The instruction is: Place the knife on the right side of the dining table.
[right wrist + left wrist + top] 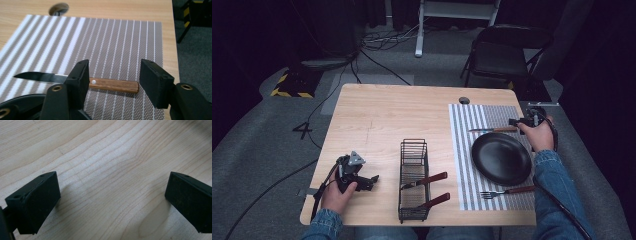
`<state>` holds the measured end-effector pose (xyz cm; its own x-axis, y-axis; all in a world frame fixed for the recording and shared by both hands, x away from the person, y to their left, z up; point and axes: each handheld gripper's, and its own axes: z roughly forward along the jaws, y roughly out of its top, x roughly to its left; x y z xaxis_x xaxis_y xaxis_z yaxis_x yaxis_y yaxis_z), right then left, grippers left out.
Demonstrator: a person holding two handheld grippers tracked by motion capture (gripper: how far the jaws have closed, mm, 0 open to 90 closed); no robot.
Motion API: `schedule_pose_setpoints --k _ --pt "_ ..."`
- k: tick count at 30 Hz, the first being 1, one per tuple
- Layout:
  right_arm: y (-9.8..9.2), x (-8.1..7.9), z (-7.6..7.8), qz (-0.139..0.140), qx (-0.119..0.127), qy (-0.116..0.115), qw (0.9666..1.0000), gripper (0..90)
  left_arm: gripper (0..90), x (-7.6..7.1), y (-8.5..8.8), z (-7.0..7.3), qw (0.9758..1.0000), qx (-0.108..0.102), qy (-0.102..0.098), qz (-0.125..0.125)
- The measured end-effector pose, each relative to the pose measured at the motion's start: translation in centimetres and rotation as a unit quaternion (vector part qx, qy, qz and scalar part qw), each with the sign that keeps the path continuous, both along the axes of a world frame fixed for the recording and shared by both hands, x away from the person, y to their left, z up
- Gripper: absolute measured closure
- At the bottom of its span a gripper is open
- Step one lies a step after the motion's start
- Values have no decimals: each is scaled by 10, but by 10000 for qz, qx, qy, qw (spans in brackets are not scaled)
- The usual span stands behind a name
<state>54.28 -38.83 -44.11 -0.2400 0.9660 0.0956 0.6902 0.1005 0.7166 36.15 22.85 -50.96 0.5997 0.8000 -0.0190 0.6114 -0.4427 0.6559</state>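
Your right gripper (113, 82) wide open, straddling knife (113, 85) handle; knife's long axis runs jaw to jaw. Left gripper (371, 179) open, idle, far.

Brown-handled knife (113, 85), grey-and-white striped placemat (112, 45), black plate (501, 159).

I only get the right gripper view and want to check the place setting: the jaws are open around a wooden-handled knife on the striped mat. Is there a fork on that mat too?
Observer: Yes, a fork lies on the placemat at the plate's near side, the knife at its far side.
Operator: Any cutlery left elsewhere?
Observer: Two wooden-handled pieces stick out of a wire basket mid-table.
Operator: And the left gripper?
Observer: Open over bare wood, left of the basket.
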Motion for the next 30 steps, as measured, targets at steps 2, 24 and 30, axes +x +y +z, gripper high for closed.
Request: schedule_pose_setpoints --k 2,24,30 --pt "3 -4 7 19 25 -90 10000 420 2 0 0 0 10000 5 -9 -3" --pt "44 -63 76 513 322 -760 9953 434 1 0 0 0 10000 6 -9 -3" --pt "56 -81 88 806 488 -932 9912 430 2 0 0 0 10000 10 -16 -5"
